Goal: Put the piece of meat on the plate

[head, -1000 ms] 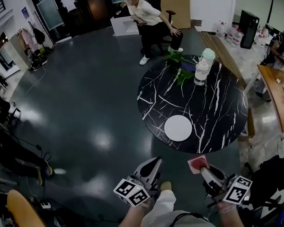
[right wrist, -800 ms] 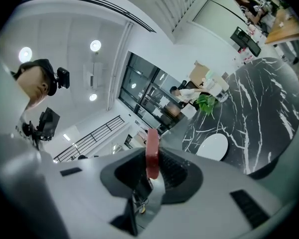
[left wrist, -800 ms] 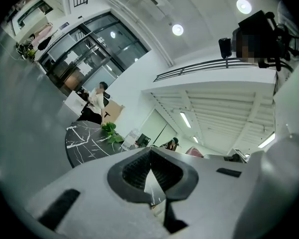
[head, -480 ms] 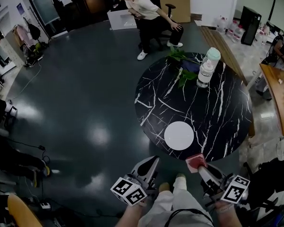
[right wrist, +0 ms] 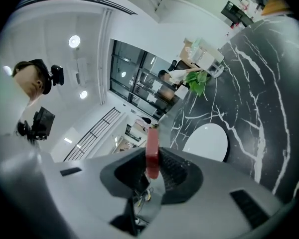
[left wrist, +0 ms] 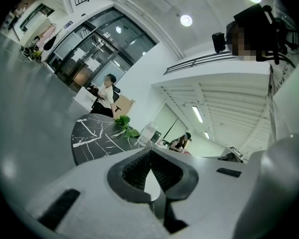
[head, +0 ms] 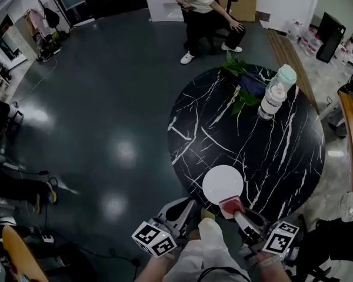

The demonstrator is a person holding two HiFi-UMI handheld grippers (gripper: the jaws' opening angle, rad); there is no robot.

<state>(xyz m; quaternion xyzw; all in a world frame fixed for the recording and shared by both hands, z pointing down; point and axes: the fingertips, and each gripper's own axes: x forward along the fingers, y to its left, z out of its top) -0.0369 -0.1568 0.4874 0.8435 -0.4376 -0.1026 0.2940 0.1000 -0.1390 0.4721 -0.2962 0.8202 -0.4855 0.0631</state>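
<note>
The person stands at the edge of a round black marble-look table with white veins (head: 265, 151), a gripper in each hand. The right gripper (head: 233, 209) has its jaws clamped narrowly on a flat red piece of meat (head: 229, 204). In the right gripper view the slab (right wrist: 152, 152) stands on edge between the ribbed pads and sticks out past the tips. From the head view the meat sits at the near rim of a round white plate (head: 223, 183), in the grip and not lying on the plate. In the right gripper view the plate (right wrist: 208, 142) lies just ahead and to the right of the jaws. The left gripper (head: 190, 203) hangs beside the table's near edge, to the left of the plate. Its jaws are pressed together at the tips with nothing between them (left wrist: 150, 159). At the far side of the table stand a clear plastic bottle with a pale green cap (head: 274, 97) and a leafy green plant (head: 238, 81) beside it. Beyond the table a person in a light top (head: 201, 4) sits on a chair.
</note>
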